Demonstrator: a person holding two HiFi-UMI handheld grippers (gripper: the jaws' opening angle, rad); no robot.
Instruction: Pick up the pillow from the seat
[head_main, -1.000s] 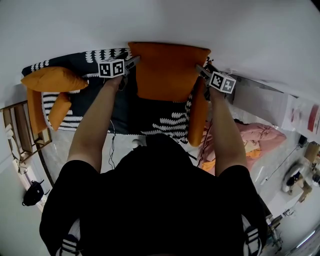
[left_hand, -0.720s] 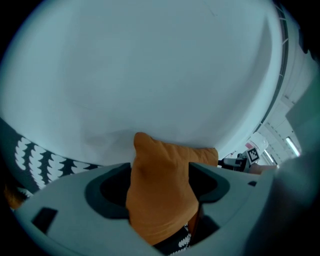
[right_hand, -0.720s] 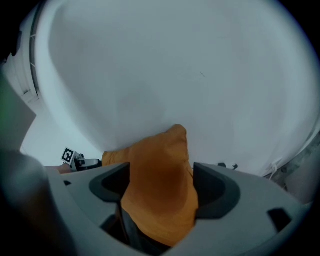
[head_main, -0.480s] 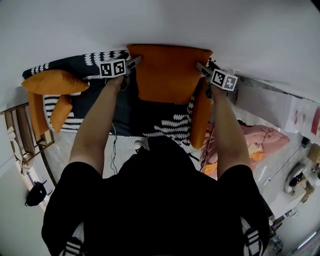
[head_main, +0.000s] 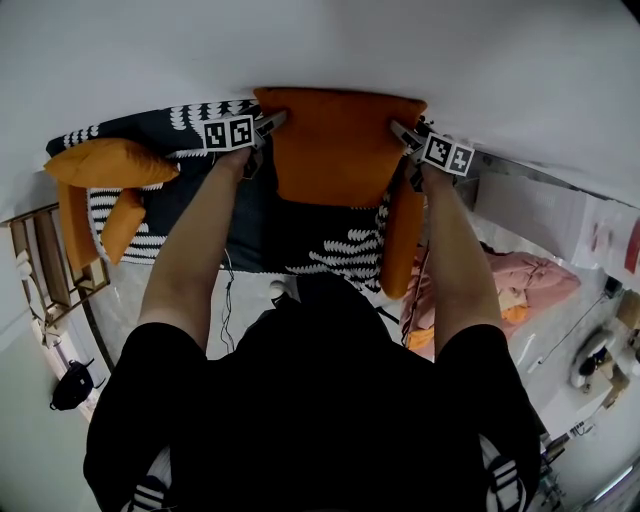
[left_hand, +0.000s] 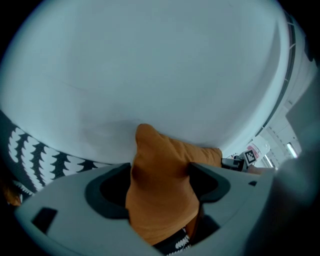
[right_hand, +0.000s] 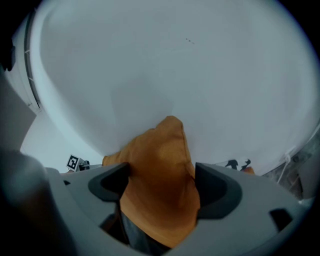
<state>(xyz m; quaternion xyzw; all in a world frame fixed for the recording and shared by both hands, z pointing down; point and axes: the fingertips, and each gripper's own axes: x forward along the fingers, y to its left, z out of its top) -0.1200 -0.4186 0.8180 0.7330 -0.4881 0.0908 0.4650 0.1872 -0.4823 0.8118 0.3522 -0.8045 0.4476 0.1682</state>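
Observation:
An orange pillow (head_main: 335, 145) stands upright at the back of the seat against the white wall. My left gripper (head_main: 268, 125) is at its upper left corner and my right gripper (head_main: 400, 135) at its upper right corner. In the left gripper view the pillow's corner (left_hand: 160, 200) fills the gap between widely spread jaws, and the fabric looks puffed, not pinched. In the right gripper view the other corner (right_hand: 160, 190) lies between jaws that are opening, brushing the pads (right_hand: 215, 192) without being squeezed.
The seat has a dark cover with a white leaf pattern (head_main: 335, 250). Two more orange pillows (head_main: 105, 160) lie at its left end and an orange cushion (head_main: 400, 235) stands along its right edge. A wooden rack (head_main: 40, 265) is at the left, pink fabric (head_main: 520, 280) on the floor at the right.
The pillow and both grippers have edged slightly toward the wall. The right gripper's marker cube sits a little higher.

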